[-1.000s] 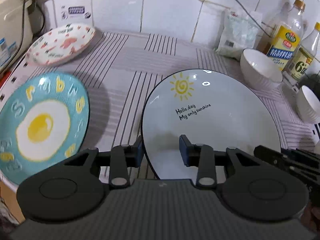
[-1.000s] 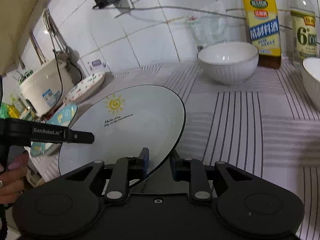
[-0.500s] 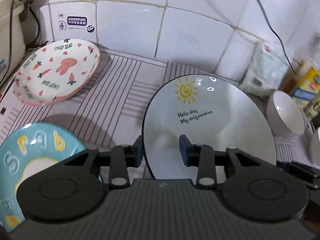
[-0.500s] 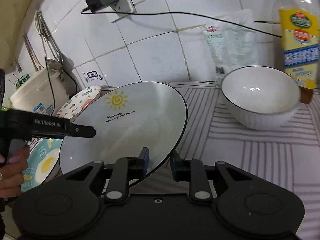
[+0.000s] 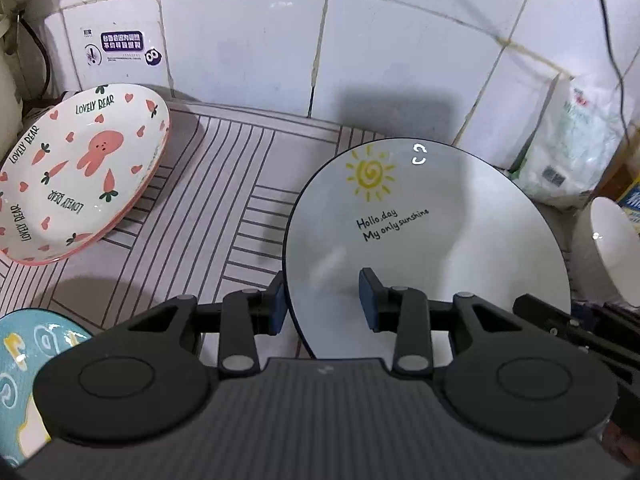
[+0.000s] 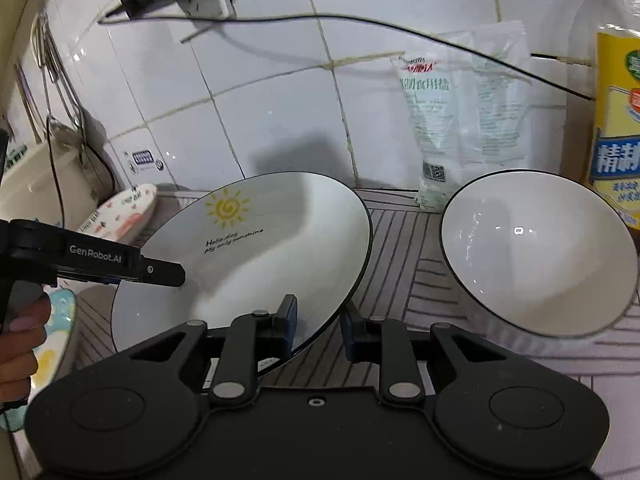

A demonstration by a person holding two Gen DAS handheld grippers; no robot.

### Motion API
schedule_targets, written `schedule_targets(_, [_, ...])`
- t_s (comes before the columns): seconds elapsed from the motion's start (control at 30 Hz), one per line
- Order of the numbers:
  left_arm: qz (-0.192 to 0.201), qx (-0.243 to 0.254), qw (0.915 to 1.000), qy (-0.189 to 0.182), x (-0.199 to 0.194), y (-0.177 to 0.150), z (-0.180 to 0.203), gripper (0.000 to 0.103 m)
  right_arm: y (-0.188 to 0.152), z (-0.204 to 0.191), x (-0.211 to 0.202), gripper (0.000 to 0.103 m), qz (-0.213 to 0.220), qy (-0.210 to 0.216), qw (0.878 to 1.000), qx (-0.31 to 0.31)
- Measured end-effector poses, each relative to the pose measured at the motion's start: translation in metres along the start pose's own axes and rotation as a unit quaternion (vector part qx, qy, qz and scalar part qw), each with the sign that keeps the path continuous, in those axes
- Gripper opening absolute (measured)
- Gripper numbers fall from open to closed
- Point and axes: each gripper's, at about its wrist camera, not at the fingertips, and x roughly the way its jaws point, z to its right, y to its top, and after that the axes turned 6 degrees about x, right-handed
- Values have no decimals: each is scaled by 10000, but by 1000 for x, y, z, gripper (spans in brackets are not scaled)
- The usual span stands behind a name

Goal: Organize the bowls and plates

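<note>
Carried nearer the tiled wall since a second ago: sun plate (image 5: 424, 240), with bowl (image 6: 536, 256) now close on the right. Left tongs (image 5: 322, 300) clamped on the plate's left rim, one pad under, one on its face. Right tongs (image 6: 318, 328) clenched on its near right rim. Plate held between both tongs, tilted above the striped bench (image 5: 224, 200). Rabbit plate (image 5: 80, 168) left of the left tongs, egg plate (image 5: 24, 360) lower left.

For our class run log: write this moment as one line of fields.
held: sunshine plate | left gripper: jaws on its left rim | right gripper: jaws on its right rim | nearby: white bowl, Lovely Bear plate
</note>
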Motion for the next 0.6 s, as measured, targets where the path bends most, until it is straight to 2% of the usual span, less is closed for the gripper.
schedule_targets(0.2, [-334, -22, 9994, -33, 2, -1, 0, 36, -5, 0, 11, 31, 6, -158, 9998, -138])
schedule_targets(0.3, [-418, -109, 9991, -56, -2, -3, 0, 36, -8, 0, 10, 35, 45, -163, 9997, -146])
schedule_targets(0.43, [-417, -156, 9989, -112, -21, -8, -2, 39, -8, -14, -3, 38, -89, -400, 9983, -406])
schedule_targets(0.5, [-345, -55, 9994, -72, -34, -10, -2, 43, -12, -20, -18, 48, 24, -370, 9981, -483])
schedule_targets(0.6, [-256, 94, 9996, -3, -53, -14, -1, 45, -15, -29, -40, 56, 205, -129, 9983, -526])
